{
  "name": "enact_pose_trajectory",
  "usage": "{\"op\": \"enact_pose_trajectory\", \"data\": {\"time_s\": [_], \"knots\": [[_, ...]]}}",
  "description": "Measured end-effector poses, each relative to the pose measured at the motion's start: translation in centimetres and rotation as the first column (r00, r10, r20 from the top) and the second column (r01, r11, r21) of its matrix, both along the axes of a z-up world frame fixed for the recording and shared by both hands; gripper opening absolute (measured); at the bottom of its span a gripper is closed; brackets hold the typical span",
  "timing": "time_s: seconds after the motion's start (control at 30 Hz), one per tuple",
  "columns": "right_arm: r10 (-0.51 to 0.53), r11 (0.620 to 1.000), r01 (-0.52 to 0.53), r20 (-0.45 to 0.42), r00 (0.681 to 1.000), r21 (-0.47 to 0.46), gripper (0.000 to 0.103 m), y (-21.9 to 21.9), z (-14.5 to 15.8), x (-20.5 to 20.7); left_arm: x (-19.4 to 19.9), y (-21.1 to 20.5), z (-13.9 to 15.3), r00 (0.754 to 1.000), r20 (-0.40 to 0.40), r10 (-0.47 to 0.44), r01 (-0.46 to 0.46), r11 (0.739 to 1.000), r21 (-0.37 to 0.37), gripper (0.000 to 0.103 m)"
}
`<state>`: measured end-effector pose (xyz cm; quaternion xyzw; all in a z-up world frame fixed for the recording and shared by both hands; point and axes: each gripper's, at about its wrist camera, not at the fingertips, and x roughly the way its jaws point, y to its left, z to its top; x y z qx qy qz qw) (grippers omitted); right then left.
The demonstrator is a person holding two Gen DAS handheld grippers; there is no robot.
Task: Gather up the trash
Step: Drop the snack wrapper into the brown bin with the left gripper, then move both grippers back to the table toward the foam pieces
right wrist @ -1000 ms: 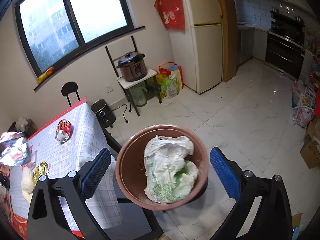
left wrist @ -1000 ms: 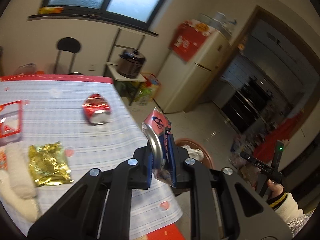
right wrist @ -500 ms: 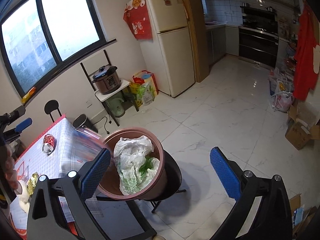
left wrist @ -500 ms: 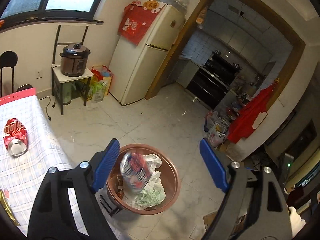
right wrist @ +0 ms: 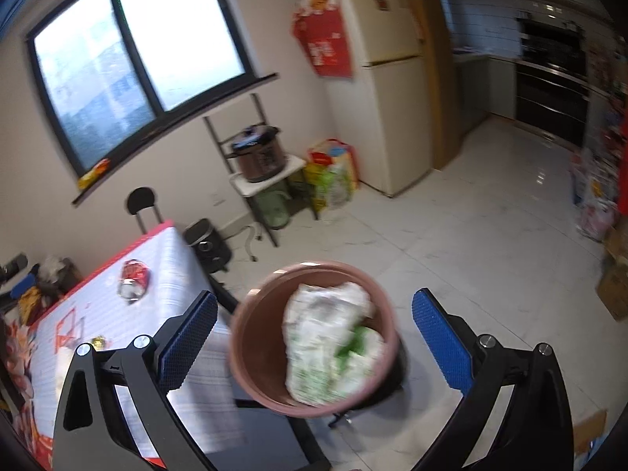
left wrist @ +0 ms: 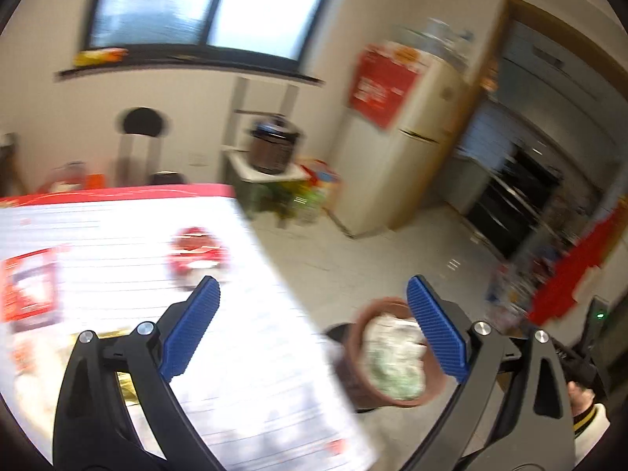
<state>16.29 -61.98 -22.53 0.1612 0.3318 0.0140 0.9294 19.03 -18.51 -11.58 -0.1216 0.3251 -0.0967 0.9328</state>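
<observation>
Swinging back toward the table (left wrist: 117, 235), the left gripper (left wrist: 310, 329) is between steps: nothing sits betw. its blue pads (left wrist: 190, 333), and its jaws have just been opening, now spread wide and empty. Judged step: drop-off done, next pick-up pending.

Task items: brown trash bin (right wrist: 314, 337) stands on the floor just off the table edge, at 5 o'clock in left wrist view, partly behind the right-hand pad; white crumpled bag (right wrist: 333, 337) lies inside. Still on the table: crushed red can (left wrist: 196, 251) at 12 o'clock of the left gripper, well apart from it; gold wrapper (left wrist: 117, 337) at 9 o'clock, mostly hidden behind the gripper frame. View is blurred, so finer detail can't be told.

Right gripper (right wrist: 314, 345): jaws spread, empty, pointing down at the bin, which shows betw. the pads but below them, not touched.

Pose: both grippers tilted moderately downward. A hand (left wrist: 585, 404) w/ striped cuff shows at 4 o'clock in left view.

Next move, as judged: carry left gripper over can or wrapper, lower until pads straddle it, close. Can is dented and may roll.
</observation>
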Motion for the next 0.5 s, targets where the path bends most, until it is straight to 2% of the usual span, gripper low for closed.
{"op": "enact_pose_trajectory", "data": {"time_s": [0.07, 0.13, 0.2, 0.33, 0.5], "knots": [[0.044, 0.999, -0.044, 0.015, 0.999, 0.013, 0.098, 1.7, 0.4, 1.1, -1.9, 3.4, 0.5, 0.996, 0.004, 0.089, -0.089, 0.996, 0.013, 0.095], [0.100, 0.995, -0.101, 0.025, 0.995, 0.026, 0.098, 4.1, 0.7, 2.4, -4.3, 7.3, 1.2, 0.981, 0.005, 0.195, -0.195, 0.981, 0.025, 0.095], [0.149, 0.988, -0.150, 0.032, 0.988, 0.027, 0.098, 6.5, 1.1, 3.6, -7.1, 11.3, 1.7, 0.954, 0.008, 0.298, -0.298, 0.954, 0.033, 0.095], [0.242, 0.970, -0.242, 0.026, 0.970, 0.008, 0.098, 12.1, 1.8, 5.5, -12.5, 18.8, 2.5, 0.878, 0.008, 0.478, -0.478, 0.877, 0.043, 0.095], [0.329, 0.944, -0.330, 0.040, 0.943, 0.008, 0.098, 19.8, 3.1, 5.9, -18.2, 26.5, 2.0, 0.790, -0.003, 0.613, -0.613, 0.790, 0.033, 0.095]]}}
